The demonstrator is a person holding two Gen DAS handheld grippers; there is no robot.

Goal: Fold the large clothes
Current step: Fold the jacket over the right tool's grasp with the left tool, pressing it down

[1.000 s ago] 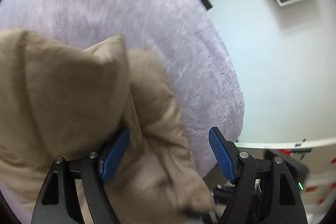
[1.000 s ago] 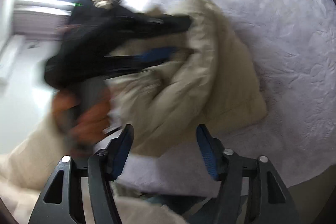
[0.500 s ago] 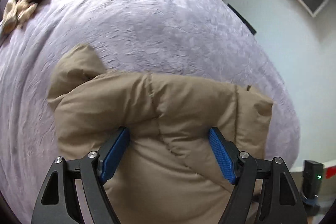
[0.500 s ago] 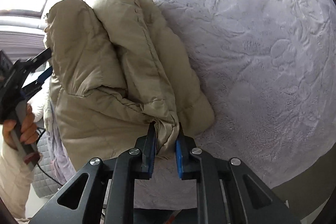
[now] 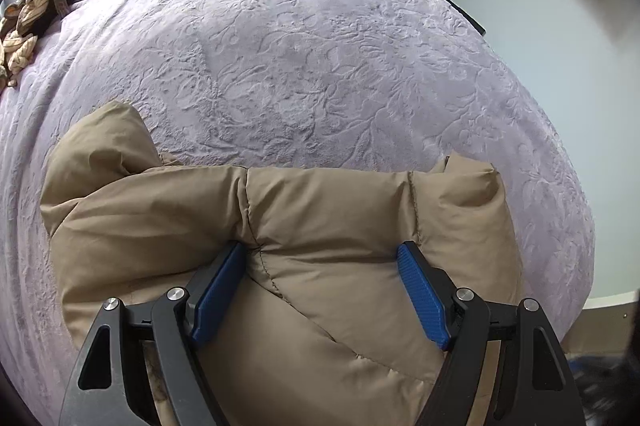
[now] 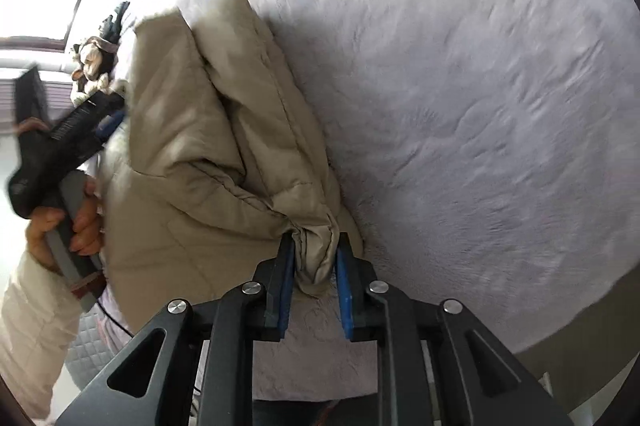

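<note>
- Bed (image 5: 320, 38) – lilac embossed cover, takes up most of both views; holds everything else.
- Jacket (image 5: 328, 226) – tan, padded, bunched in a thick roll at the near edge of the bed. Long axis runs side to side across the left wrist view; in the right wrist view the same roll stretches away from the fingers toward the window end.
- Loose clothes (image 5: 36, 6) – small heap at the far corner of the bed, well apart from the jacket. Not in play.
- Left gripper (image 5: 320, 290) – fingers wide apart, straddling the jacket's mid-section from above. Fabric bulges between the pads; whether they press on it cannot be told. Hand (image 6: 66, 222) on its grip shows in the right view.
- Right gripper (image 6: 316, 278) – jaws have just eased open a little w/ a gathered end of the jacket (image 6: 224, 146) between them; left pad is on the fabric, right pad approx. touching – hold looks light.
- Key relation: right gripper has the roll's end, left sits over the middle. Judgement: next fold goes along that axis, led by the right.
</note>
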